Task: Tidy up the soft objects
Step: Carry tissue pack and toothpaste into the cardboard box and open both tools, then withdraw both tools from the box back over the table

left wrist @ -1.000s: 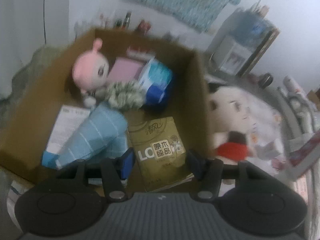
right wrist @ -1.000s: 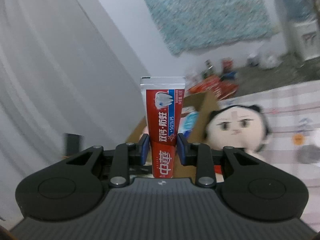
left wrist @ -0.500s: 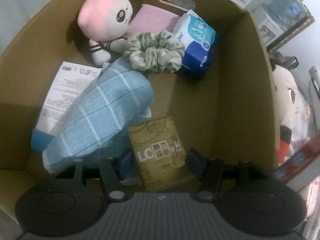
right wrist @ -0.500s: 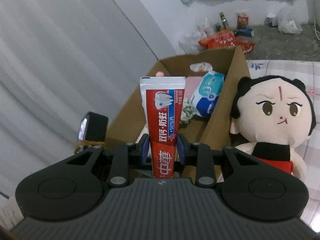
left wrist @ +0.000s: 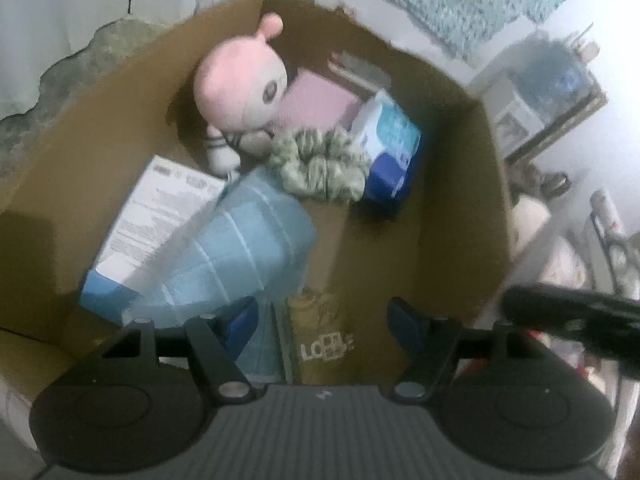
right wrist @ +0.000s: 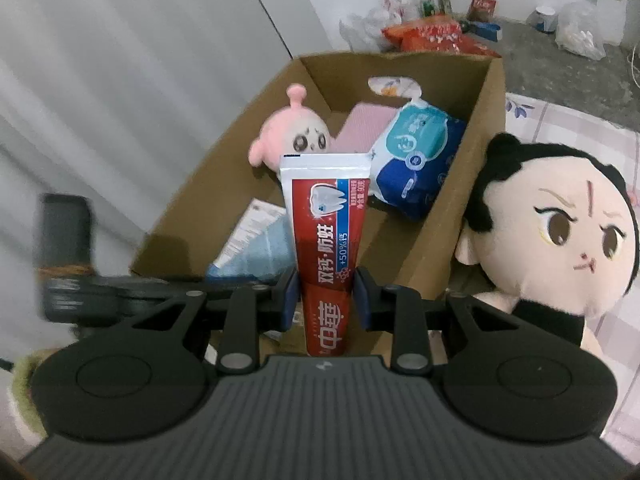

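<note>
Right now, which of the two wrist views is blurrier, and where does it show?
Left wrist view is softer: the blue towel and gold tissue pack smear. Right wrist view is crisp on the toothpaste tube and black-haired doll, blurred only at its left edge.

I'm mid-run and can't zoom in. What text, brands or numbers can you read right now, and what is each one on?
"中華" on the lower part of the red toothpaste tube, held in the right gripper.
"双钙·防蛀" up the tube's middle.
"+50%钙" on its blue stripe.
"LO" on the gold tissue pack; the rest is blurred.
White printed sheet: too blurred to read.
Blue wipes pack: too small to read.
</note>
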Demonstrator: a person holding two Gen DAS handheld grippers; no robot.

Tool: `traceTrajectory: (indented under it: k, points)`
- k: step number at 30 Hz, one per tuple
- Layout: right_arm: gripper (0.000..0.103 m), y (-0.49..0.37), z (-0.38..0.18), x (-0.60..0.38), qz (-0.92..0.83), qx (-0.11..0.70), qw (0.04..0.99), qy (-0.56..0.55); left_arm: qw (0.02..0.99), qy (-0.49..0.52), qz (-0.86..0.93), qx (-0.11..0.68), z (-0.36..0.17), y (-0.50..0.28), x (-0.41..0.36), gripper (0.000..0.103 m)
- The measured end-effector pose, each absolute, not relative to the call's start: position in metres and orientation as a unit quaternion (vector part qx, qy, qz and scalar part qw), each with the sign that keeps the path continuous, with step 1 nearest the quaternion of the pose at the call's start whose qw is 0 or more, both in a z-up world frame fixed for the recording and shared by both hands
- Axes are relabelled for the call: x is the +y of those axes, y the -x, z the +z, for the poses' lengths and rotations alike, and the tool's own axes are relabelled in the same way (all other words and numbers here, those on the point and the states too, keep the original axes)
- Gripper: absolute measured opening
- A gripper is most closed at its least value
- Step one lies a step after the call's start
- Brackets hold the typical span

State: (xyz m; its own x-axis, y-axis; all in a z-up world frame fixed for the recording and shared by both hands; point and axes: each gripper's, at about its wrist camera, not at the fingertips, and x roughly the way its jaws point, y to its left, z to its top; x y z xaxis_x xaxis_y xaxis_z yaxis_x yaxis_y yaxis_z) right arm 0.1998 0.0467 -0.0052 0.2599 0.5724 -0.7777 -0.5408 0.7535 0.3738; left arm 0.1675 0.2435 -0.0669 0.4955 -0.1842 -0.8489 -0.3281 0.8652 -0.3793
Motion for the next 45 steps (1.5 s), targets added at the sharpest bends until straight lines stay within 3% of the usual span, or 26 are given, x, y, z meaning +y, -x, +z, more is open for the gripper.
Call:
traceTrajectory:
  k: [12, 14, 24, 32, 40, 45]
  points:
    - [0.033, -0.24, -0.042, 0.106, 0.301, 0.521, 0.797, 0.056, 0.838, 0.293, 0.075, 0.454, -0.052, -0.157, 0.264, 0.072]
    - [0.04, -0.244, -0.042, 0.106, 0.294, 0.522, 0.799, 0.047, 0.839, 0.292, 0.076, 0.453, -0.052, -0.155, 0.266, 0.072]
    - [0.041, -0.228, -0.027, 0.078, 0.298, 0.52, 0.801, 0.002, 0.851, 0.277, 0.077, 0.439, -0.043, -0.149, 0.259, 0.074]
    - [0.052, -0.182, 0.015, 0.019, 0.316, 0.474, 0.821, -0.044, 0.876, 0.23, 0.063, 0.42, -0.02, -0.131, 0.23, 0.081]
    - [0.071, -0.119, 0.041, -0.09, 0.282, 0.429, 0.85, -0.115, 0.907, 0.161, 0.029, 0.388, 0.008, -0.1, 0.178, 0.092]
    - [0.076, -0.078, 0.046, -0.169, 0.228, 0.404, 0.874, -0.147, 0.927, 0.12, -0.007, 0.355, 0.025, -0.077, 0.138, 0.096]
